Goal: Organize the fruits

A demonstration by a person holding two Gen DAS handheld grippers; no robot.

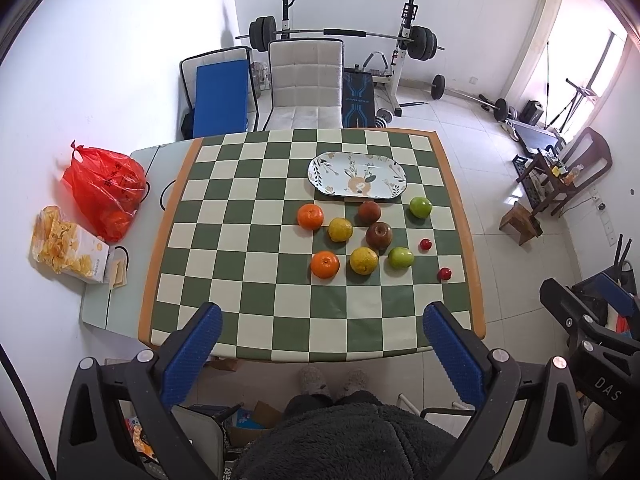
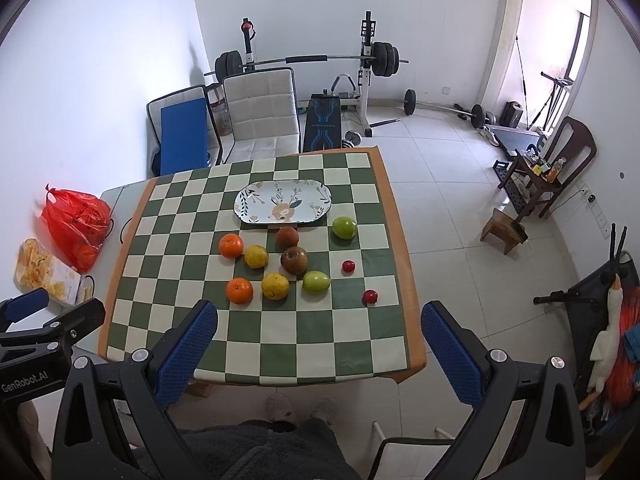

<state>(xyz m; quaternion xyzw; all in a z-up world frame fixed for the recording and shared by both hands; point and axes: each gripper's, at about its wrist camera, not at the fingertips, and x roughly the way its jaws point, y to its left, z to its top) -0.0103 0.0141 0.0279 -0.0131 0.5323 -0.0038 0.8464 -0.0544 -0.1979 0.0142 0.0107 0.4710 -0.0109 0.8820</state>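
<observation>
On the green-and-cream checkered table (image 1: 256, 240) (image 2: 304, 340) lies an oval floral plate (image 1: 357, 175) (image 2: 283, 202) with nothing on it. In front of it sit loose fruits: two oranges (image 1: 310, 216) (image 1: 325, 264), two yellow citrus (image 1: 340, 229) (image 1: 363, 260), two brown-red apples (image 1: 369, 212) (image 1: 379, 235), two green apples (image 1: 421, 207) (image 1: 400, 257) and two small red fruits (image 1: 425, 244) (image 1: 444, 274). My left gripper (image 1: 322, 324) hangs open above the near table edge, holding nothing. My right gripper (image 2: 318, 322) is open too, high above the near right corner.
A red plastic bag (image 1: 105, 188) and a snack box (image 1: 70, 246) lie on the table's bare left part. A padded chair (image 1: 306, 80) stands behind the table, with a weight bench and barbell (image 1: 340, 34) beyond. A wooden chair and stool (image 2: 504, 230) stand at right.
</observation>
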